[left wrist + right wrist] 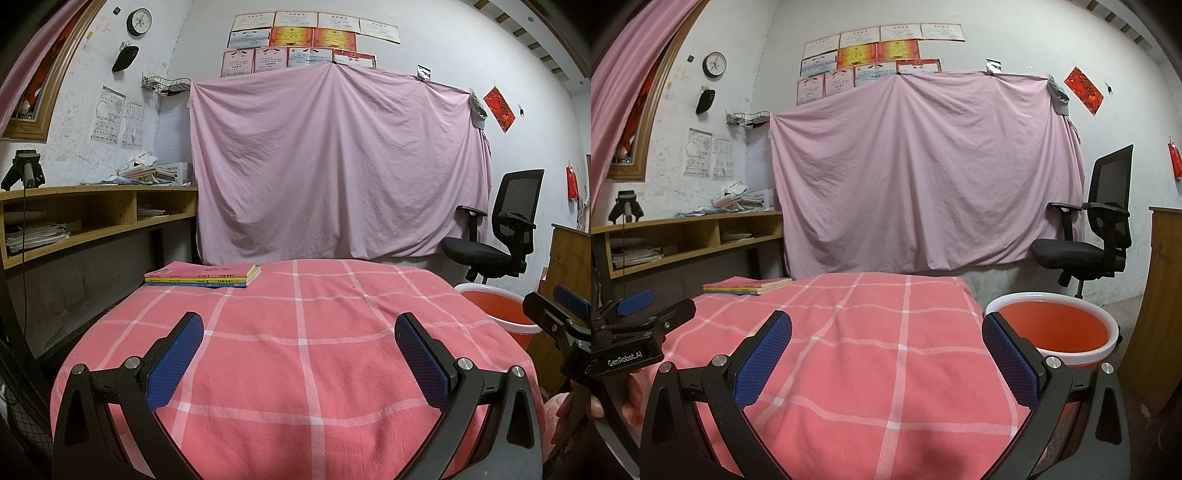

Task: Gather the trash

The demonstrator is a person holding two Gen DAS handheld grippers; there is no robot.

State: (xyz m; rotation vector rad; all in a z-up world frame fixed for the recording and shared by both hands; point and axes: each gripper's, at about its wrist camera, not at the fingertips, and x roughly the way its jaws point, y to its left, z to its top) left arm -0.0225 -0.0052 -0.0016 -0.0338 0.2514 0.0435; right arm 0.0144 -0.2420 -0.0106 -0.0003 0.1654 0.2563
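Over checked cloth [295, 350]: both claws gape; round bucket [1052, 328] beside.

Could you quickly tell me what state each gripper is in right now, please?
Left gripper: open, holding nothing, above the tablecloth.
Right gripper: open, holding nothing, beside the bucket.

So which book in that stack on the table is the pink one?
The top book of the stack, at the far left corner of the checked tablecloth. Its cover is pink; the ones beneath show yellow and blue edges.
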